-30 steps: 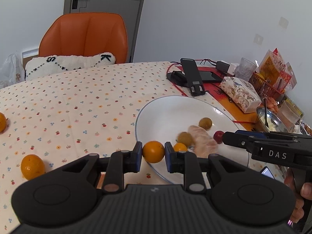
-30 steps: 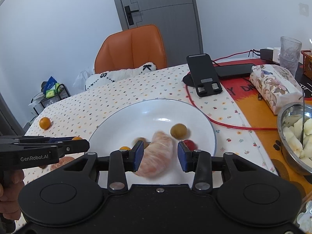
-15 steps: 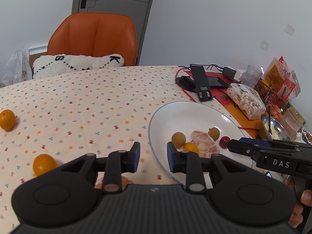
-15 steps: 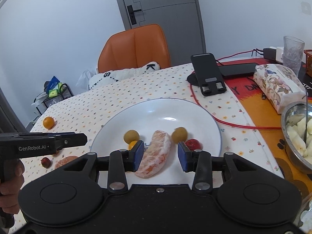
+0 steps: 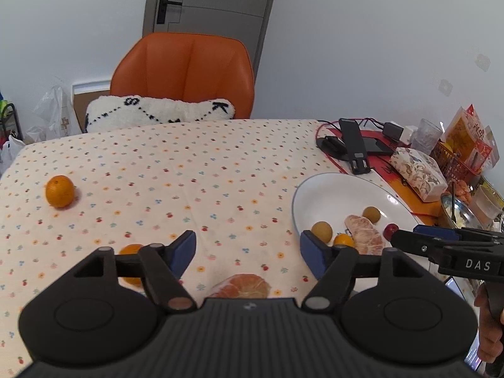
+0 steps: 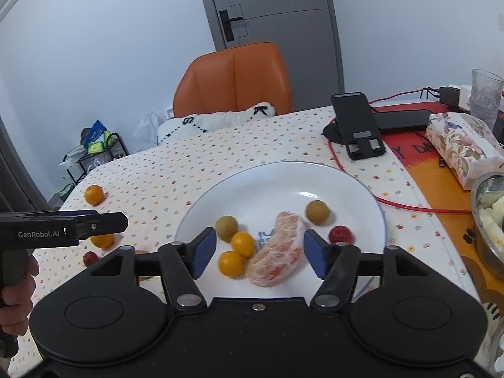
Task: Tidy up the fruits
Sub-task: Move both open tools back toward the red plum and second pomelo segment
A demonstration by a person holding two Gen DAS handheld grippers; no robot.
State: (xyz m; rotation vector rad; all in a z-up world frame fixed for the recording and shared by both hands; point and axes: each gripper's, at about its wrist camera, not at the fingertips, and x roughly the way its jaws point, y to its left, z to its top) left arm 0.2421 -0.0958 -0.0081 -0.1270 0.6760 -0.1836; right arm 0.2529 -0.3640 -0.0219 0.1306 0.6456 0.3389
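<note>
Closest in the left wrist view, the left hand-held gripper point(image 5: 247, 249) stands with its blue-padded jaws spread wide and nothing between them, hovering over the flowered cloth of the desk point(image 5: 176, 170). Just below the gap lies a peeled orange-pink citrus piece point(image 5: 241, 286), partly hidden by the gripper body, and a small orange fruit point(image 5: 130, 249) shows behind the left finger. Likewise, the right hand-held gripper point(image 6: 260, 249) is spread wide and empty, poised over the near edge of the white plate point(image 6: 277, 182).

On the plate, between and just beyond the right gripper's jaws, lie a peeled grapefruit segment point(image 6: 275, 252), two small orange kumquats point(image 6: 242, 244) (one nearer, one just behind it, touching or nearly so), two brownish round fruits point(image 6: 226, 228), one on each side of the segment, and a small red fruit point(image 6: 340, 234) to the right.

Off the plate to the left, a small red fruit point(image 6: 90, 258) and another orange fruit point(image 6: 102, 241) rest on the cloth below the left gripper's fingers. Farther out a mandarin point(image 5: 60, 191) sits alone near the desk's left edge.

Beyond the plate stand a black phone stand point(image 6: 357, 126), a red cable point(image 6: 409, 208) and a floral tissue pack point(image 6: 463, 145). Behind the desk is an orange chair point(image 5: 182, 72) with a white cushion point(image 5: 160, 113).
</note>
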